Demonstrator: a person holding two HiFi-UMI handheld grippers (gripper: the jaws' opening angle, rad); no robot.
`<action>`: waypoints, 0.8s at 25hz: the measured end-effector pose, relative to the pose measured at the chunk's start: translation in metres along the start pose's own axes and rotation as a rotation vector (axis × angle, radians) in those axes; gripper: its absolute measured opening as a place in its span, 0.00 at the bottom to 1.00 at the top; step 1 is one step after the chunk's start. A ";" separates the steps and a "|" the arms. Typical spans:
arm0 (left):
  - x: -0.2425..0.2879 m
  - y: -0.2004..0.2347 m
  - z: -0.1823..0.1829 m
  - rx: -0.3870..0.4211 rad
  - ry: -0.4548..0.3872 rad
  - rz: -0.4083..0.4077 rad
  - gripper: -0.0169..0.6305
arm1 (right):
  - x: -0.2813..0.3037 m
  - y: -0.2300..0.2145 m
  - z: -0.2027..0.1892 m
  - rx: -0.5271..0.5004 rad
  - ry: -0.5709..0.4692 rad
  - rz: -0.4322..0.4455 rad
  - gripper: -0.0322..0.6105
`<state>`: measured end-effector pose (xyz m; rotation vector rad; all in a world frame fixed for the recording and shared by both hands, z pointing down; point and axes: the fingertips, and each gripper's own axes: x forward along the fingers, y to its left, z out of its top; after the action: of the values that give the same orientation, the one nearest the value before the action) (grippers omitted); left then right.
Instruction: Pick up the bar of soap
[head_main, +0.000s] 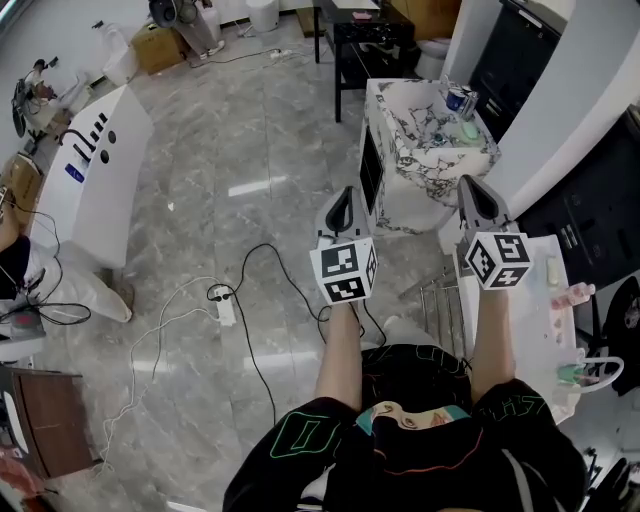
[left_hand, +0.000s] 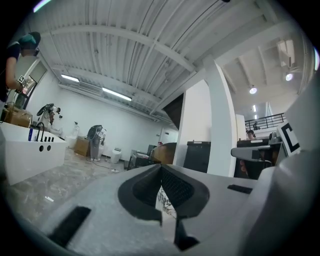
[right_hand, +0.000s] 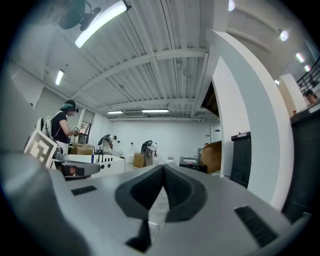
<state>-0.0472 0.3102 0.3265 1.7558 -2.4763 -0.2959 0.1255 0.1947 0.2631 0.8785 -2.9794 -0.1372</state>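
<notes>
A marble washbasin (head_main: 400, 150) stands ahead of me in the head view. A small pale green piece that may be the bar of soap (head_main: 468, 130) lies on its top beside a blue and white can (head_main: 460, 100). A pale bar (head_main: 552, 270) also lies on the white table (head_main: 535, 330) at the right. My left gripper (head_main: 346, 193) is held level, short of the basin's near left side, jaws shut and empty (left_hand: 161, 169). My right gripper (head_main: 468, 183) hovers near the basin's near right corner, also shut on nothing (right_hand: 163, 170).
A long white counter (head_main: 95, 170) stands on the left. A power strip (head_main: 225, 305) and cables lie on the marble floor. A wire rack (head_main: 440, 300) sits beside the white table, which carries a pink item (head_main: 578, 292). A black table (head_main: 365, 40) is at the back.
</notes>
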 end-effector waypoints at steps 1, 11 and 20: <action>0.000 0.001 -0.002 -0.006 0.004 -0.004 0.04 | 0.001 0.002 0.002 0.000 -0.004 0.003 0.06; -0.001 0.042 0.025 0.021 -0.057 0.052 0.04 | 0.039 0.032 0.035 -0.059 -0.052 0.066 0.06; 0.007 0.055 0.050 0.080 -0.126 -0.005 0.04 | 0.062 0.031 0.064 -0.067 -0.135 0.067 0.06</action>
<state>-0.1093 0.3266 0.2885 1.8278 -2.6060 -0.3213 0.0532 0.1917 0.2026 0.7917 -3.1025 -0.3046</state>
